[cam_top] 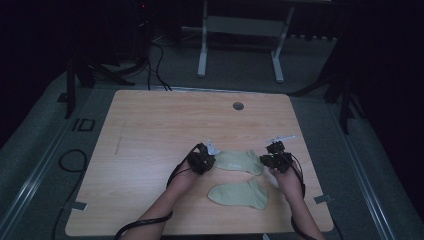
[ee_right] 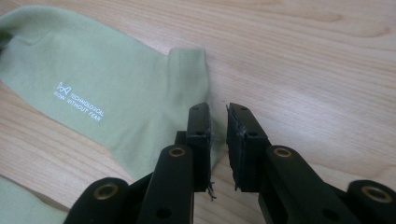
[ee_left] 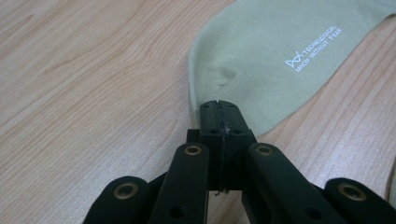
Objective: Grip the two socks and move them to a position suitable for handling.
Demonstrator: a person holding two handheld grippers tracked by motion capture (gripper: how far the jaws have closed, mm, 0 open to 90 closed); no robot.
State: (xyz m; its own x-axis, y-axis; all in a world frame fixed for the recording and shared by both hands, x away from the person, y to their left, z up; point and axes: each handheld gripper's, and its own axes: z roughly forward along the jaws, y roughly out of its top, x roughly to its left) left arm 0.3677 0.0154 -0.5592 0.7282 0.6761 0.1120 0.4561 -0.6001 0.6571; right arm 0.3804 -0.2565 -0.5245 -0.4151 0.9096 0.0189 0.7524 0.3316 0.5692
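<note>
**Count of things on and around the table**

There are two pale green fabric socks on the table: one far sock (cam_top: 240, 161) between the two grippers, and one near sock (cam_top: 239, 194) closer to the person. The far one carries one small white printed logo with two lines of text.

There is one light wooden table (cam_top: 160, 145) with rounded corners, and it has one round grey cable hole (cam_top: 238, 106) near its far edge.

There are two black two-jaw grippers, the left gripper (cam_top: 202, 159) and the right gripper (cam_top: 276, 157). Each gripper has two jaws, so four jaws together. Two forearms of one person come in from below.

Behind the table stands one white metal frame (cam_top: 240, 35) with two legs.
</note>
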